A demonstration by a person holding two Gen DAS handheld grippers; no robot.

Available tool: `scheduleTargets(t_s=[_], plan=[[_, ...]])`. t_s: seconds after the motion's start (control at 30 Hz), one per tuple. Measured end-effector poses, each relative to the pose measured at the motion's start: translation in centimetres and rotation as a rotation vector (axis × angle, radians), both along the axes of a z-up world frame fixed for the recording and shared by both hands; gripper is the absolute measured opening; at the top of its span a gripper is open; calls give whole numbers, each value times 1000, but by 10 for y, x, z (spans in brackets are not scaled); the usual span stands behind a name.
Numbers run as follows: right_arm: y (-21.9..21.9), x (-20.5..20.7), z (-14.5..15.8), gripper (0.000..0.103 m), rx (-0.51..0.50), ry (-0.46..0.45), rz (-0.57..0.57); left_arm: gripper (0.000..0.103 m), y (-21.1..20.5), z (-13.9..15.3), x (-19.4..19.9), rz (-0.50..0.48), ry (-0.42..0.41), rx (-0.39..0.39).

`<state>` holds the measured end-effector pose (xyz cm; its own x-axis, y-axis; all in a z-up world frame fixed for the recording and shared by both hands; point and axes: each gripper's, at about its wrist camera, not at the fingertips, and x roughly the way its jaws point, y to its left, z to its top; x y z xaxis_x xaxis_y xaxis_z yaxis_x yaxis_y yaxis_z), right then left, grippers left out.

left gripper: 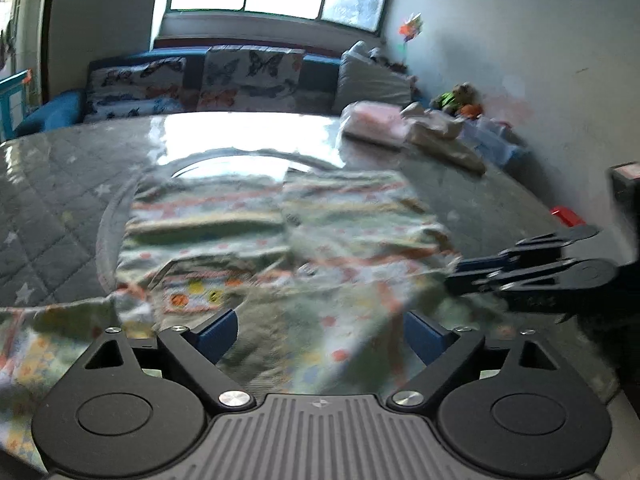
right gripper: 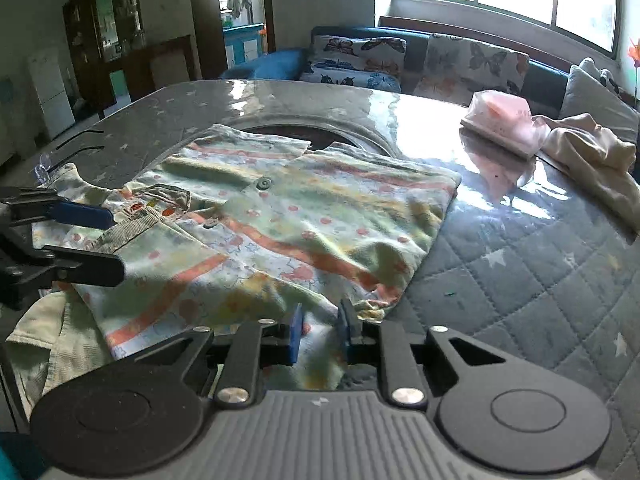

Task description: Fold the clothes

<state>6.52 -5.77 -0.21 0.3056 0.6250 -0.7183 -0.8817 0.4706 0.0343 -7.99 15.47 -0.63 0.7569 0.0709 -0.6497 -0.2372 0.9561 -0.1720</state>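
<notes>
The left gripper is held low over the shirt, jaws wide apart. The right gripper is clamped on its near hem. The shirt is spread mid-surface.
</notes>
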Motion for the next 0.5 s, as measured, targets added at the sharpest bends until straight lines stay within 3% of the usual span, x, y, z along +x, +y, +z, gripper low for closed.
scheduleTargets(t_s=[0.17, 0.33, 0.5], plan=[[1, -10, 10, 20, 10, -38, 12, 83, 13, -6, -2, 63, 26, -8], [14, -22, 9, 27, 24, -28, 54, 83, 11, -13, 1, 93, 46, 84], [28, -35, 7, 27, 36, -18, 95, 81, 19, -11, -5, 140, 45, 96]])
